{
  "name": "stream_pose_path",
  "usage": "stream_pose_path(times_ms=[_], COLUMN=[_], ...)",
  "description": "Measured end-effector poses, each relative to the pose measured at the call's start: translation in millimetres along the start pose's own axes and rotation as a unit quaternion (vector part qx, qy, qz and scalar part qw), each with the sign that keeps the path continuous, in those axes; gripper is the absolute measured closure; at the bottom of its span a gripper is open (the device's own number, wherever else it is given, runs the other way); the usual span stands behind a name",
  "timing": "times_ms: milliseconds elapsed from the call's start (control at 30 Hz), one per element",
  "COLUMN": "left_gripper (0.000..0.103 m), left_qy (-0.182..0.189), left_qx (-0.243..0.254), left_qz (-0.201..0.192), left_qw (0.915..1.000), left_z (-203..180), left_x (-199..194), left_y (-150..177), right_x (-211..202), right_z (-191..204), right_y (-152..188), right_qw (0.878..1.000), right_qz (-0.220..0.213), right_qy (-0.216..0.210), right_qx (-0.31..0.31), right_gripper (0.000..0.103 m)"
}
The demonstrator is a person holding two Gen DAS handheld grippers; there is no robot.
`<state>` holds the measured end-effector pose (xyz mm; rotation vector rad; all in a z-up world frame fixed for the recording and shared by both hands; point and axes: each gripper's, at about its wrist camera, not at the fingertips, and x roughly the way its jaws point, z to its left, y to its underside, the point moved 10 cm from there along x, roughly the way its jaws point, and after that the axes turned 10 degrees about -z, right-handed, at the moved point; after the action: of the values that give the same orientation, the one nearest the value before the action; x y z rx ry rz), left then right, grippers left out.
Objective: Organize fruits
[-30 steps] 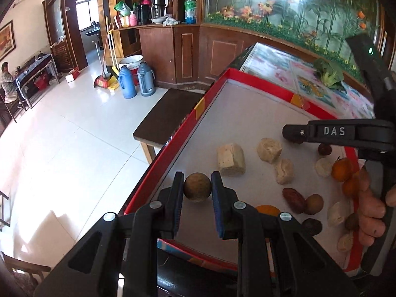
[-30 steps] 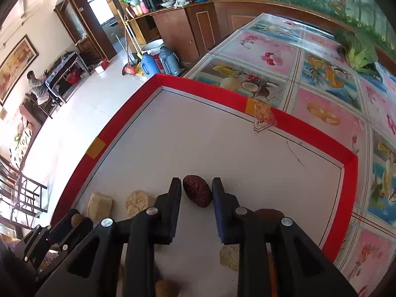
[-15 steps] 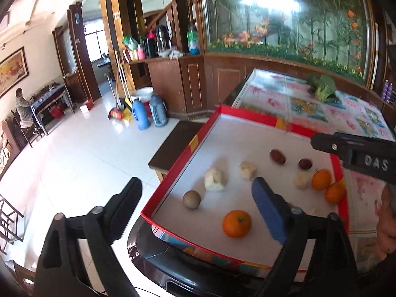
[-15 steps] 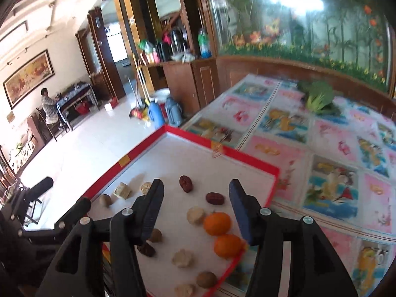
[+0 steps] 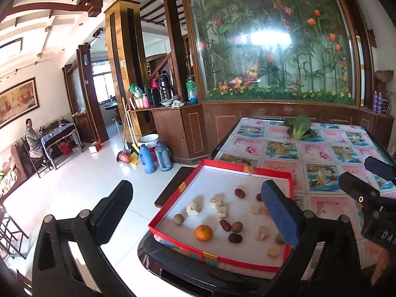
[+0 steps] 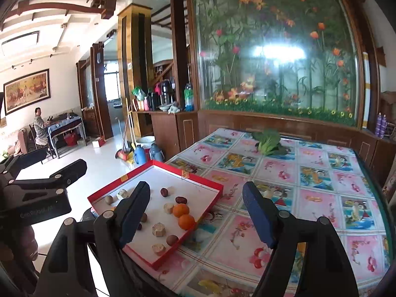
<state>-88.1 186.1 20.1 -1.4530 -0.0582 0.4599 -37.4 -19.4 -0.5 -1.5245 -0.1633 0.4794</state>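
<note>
A red-rimmed tray (image 5: 217,257) (image 6: 188,238) on the table's corner holds scattered fruit. In it are an orange mandarin (image 5: 203,232), a round brown fruit (image 5: 178,219), red dates (image 5: 239,193) and pale chunks (image 5: 193,208). The right wrist view shows two mandarins (image 6: 181,210) side by side near the tray's right rim and a red date (image 6: 164,192) behind them. My left gripper (image 5: 195,188) hangs above and in front of the tray, jaws opening wide, with nothing between them. My right gripper (image 6: 195,186) hovers likewise, jaws opening and empty.
The table (image 6: 309,198) carries a fruit-patterned cloth and a leafy green vegetable (image 5: 299,126) (image 6: 269,141) at its far side. A dark bench (image 5: 170,188) stands left of the tray. Thermoses (image 5: 148,158) and a broom stand on the floor. A person (image 5: 32,138) sits far left.
Both grippers opened and let go, the left of the round brown fruit, the right of a red date. Both then pulled back and rose away from the tray.
</note>
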Motion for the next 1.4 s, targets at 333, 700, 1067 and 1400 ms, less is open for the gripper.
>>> stream_pose_path(times_ms=[333, 700, 1067, 1400], left_gripper=[0.000, 0.000, 0.000, 0.000], left_qy=[0.026, 0.049, 0.070, 0.083], left_qx=[0.003, 0.023, 0.007, 0.004], left_qz=[-0.024, -0.013, 0.014, 0.054], left_qw=[0.9994, 0.9984, 0.9974, 0.9951], left_z=[-25.2, -56.1, -70.2, -77.2], left_x=[-46.2, -37.4, -2.4, 31.3], left_y=[-16.7, -21.5, 5.1, 38.5], right_x=[-55.6, -44.6, -0.1, 18.2], right_z=[-9.0, -21.0, -53.0, -44.0], right_y=[-10.3, -0.9, 45.4, 51.8], right_qw=[0.998, 0.995, 0.996, 0.996], right_qz=[-0.063, -0.089, -0.033, -0.015], right_qy=[0.027, 0.050, 0.076, 0.072], right_qx=[-0.001, -0.001, 0.043, 0.052], right_gripper=[0.022, 0.021, 0.021, 0.021])
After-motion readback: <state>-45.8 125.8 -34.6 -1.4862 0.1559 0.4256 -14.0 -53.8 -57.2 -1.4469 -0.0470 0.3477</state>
